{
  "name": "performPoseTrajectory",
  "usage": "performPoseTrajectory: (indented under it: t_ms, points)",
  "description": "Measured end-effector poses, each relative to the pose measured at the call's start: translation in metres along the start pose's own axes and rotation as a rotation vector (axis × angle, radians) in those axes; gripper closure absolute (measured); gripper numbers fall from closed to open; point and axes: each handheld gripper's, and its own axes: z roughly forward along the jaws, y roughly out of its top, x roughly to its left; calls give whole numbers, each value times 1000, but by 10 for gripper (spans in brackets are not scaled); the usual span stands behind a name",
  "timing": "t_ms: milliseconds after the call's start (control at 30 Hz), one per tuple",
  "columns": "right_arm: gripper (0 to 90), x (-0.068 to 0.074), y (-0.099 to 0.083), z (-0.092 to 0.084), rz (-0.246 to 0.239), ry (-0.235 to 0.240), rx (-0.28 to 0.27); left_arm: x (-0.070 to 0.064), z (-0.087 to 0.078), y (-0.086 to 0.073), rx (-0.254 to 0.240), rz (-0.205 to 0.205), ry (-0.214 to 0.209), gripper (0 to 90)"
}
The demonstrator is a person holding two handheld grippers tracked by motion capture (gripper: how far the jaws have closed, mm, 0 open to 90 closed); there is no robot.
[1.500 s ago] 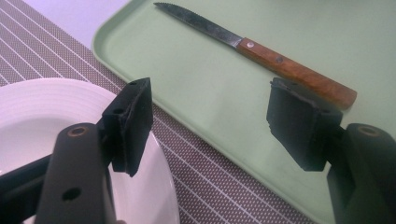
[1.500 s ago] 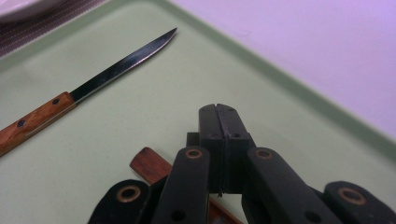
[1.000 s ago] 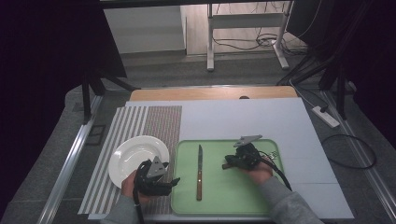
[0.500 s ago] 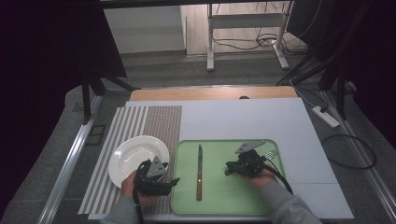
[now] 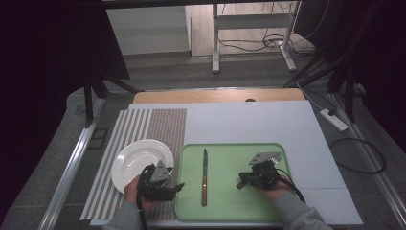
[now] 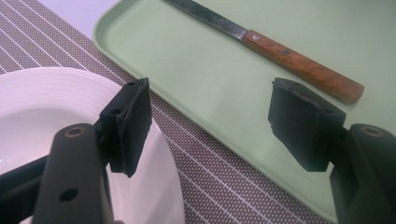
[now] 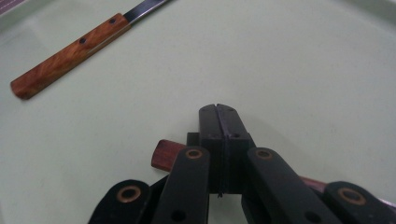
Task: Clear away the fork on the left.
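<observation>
Dark surroundings close in on a pale grey tabletop (image 5: 249, 120), on which a brown-and-white striped placemat (image 5: 158, 124) is laid at the left and a light green plastic tray (image 5: 230, 206) just right of it. A round white ceramic plate (image 5: 139, 155) is set on the placemat.

The work appears to be laying a place setting, and it is judged to be at an early stage. The plate is already in position. A steel table knife with a riveted wooden handle (image 5: 204, 177) is left lying flat in the left part of the tray, untouched. A wooden-handled metal fork (image 5: 275, 156) is gripped over the right part of the tray: in the right gripper view its reddish handle (image 7: 164, 154) is seen crossing under the right gripper (image 7: 217, 112), whose jaws are clenched together on it. The fork has not yet been carried out of the tray, so both pieces of cutlery remain to be laid beside the plate.

The left gripper (image 5: 178, 187) is held released, with nothing between its jaws, over the placemat between the plate's edge and the tray's left rim.

Counted: one plate, one placemat, one tray, one knife, one fork and two grippers.
</observation>
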Motion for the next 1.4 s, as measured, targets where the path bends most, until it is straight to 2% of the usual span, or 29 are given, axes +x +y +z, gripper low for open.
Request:
performPoseTrajectory:
  t_ms: [333, 667, 1200, 1400]
  points:
    - [900, 1, -20, -20, 6, -8, 6, -1, 0, 0, 3, 6, -2, 305]
    - [900, -4, -38, -42, 44, -7, -8, -2, 1, 1, 4, 7, -3, 304]
    - [900, -1, -61, -62, 66, -15, 0, -2, 1, 0, 8, 10, 1, 304]
    - [900, -4, -69, -71, 92, -23, -12, -2, 1, 0, 9, 10, 2, 303]
